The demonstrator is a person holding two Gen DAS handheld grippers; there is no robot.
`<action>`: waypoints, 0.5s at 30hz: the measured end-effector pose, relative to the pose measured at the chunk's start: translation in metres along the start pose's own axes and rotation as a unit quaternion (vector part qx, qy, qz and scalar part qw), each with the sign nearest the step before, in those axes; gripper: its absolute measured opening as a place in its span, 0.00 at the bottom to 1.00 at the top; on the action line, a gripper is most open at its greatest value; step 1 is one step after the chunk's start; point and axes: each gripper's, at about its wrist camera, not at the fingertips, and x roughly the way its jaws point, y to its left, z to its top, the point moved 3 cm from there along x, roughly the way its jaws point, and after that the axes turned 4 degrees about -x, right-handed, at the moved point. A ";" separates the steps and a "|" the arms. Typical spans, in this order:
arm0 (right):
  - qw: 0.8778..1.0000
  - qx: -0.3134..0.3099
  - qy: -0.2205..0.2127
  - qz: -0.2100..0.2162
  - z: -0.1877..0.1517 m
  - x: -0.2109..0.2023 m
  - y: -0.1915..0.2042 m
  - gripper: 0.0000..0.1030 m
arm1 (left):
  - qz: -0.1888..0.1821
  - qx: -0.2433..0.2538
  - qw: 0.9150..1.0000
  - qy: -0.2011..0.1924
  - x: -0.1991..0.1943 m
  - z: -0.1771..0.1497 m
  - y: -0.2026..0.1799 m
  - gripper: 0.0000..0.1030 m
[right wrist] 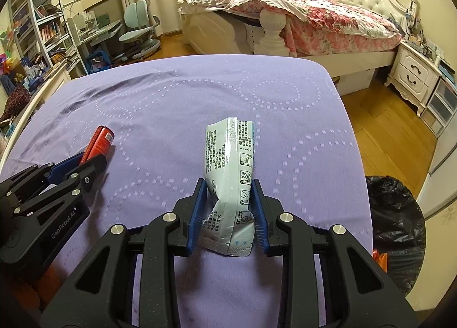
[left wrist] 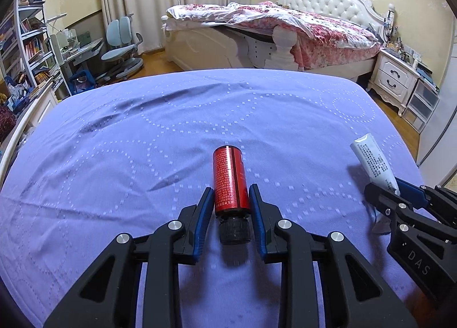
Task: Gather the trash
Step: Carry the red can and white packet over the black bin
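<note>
My left gripper point(left wrist: 231, 195) is shut on a red bottle point(left wrist: 230, 179) with a black cap, held over the purple bedspread point(left wrist: 142, 133); the cap points back toward me. It also shows at the left of the right wrist view, the bottle point(right wrist: 98, 143) sticking out of the left gripper point(right wrist: 92, 161). My right gripper point(right wrist: 228, 193) is shut on a pale green and white plastic packet point(right wrist: 231, 168), crumpled where the blue pads squeeze it. In the left wrist view the right gripper point(left wrist: 395, 192) and the packet point(left wrist: 372, 161) show at the right edge.
A bin lined with a black bag point(right wrist: 395, 225) stands on the wooden floor right of the purple bed. Beyond are a white bed with a pink quilt point(right wrist: 300, 11), a white nightstand point(right wrist: 414, 73), a desk with a blue chair point(right wrist: 140, 31) and bookshelves point(right wrist: 37, 22).
</note>
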 end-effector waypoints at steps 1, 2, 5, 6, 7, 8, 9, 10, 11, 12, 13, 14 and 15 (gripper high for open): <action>1.000 0.001 -0.001 0.002 -0.004 -0.004 0.001 0.30 | -0.001 0.001 1.000 -0.003 -0.005 -0.003 -0.001 0.28; 1.000 0.002 -0.002 0.004 -0.008 -0.010 0.001 0.30 | -0.001 0.002 1.000 -0.005 -0.007 -0.004 -0.002 0.28; 1.000 0.003 -0.007 0.006 -0.016 -0.020 0.001 0.30 | -0.004 0.004 1.000 -0.011 -0.016 -0.010 -0.006 0.28; 1.000 0.003 -0.006 0.006 -0.016 -0.019 0.001 0.30 | -0.005 0.004 1.000 -0.012 -0.019 -0.011 -0.007 0.28; 1.000 0.006 -0.009 0.009 -0.020 -0.024 0.001 0.30 | -0.006 0.004 1.000 -0.014 -0.022 -0.013 -0.008 0.28; 1.000 0.007 -0.010 0.010 -0.023 -0.028 0.001 0.30 | -0.009 0.001 1.000 -0.017 -0.025 -0.015 -0.009 0.28; 1.000 0.008 -0.012 0.011 -0.025 -0.032 0.000 0.30 | -0.011 -0.001 1.000 -0.018 -0.027 -0.016 -0.010 0.28; 1.000 0.008 -0.015 0.011 -0.029 -0.037 0.001 0.30 | -0.015 -0.003 1.000 -0.021 -0.032 -0.018 -0.011 0.28; 1.000 0.008 -0.017 0.012 -0.034 -0.042 0.001 0.30 | -0.016 -0.004 1.000 -0.024 -0.035 -0.020 -0.013 0.28; 1.000 0.008 -0.017 0.012 -0.034 -0.043 0.000 0.30 | -0.018 -0.003 1.000 -0.025 -0.037 -0.021 -0.015 0.28; 1.000 0.009 -0.020 0.012 -0.039 -0.048 0.000 0.30 | -0.021 -0.002 0.999 -0.027 -0.041 -0.023 -0.018 0.28; 1.000 0.009 -0.022 0.012 -0.042 -0.053 -0.002 0.30 | -0.023 0.000 0.999 -0.029 -0.043 -0.025 -0.020 0.28; 1.000 0.009 -0.023 0.012 -0.044 -0.055 -0.002 0.30 | -0.025 0.002 0.999 -0.031 -0.046 -0.027 -0.022 0.28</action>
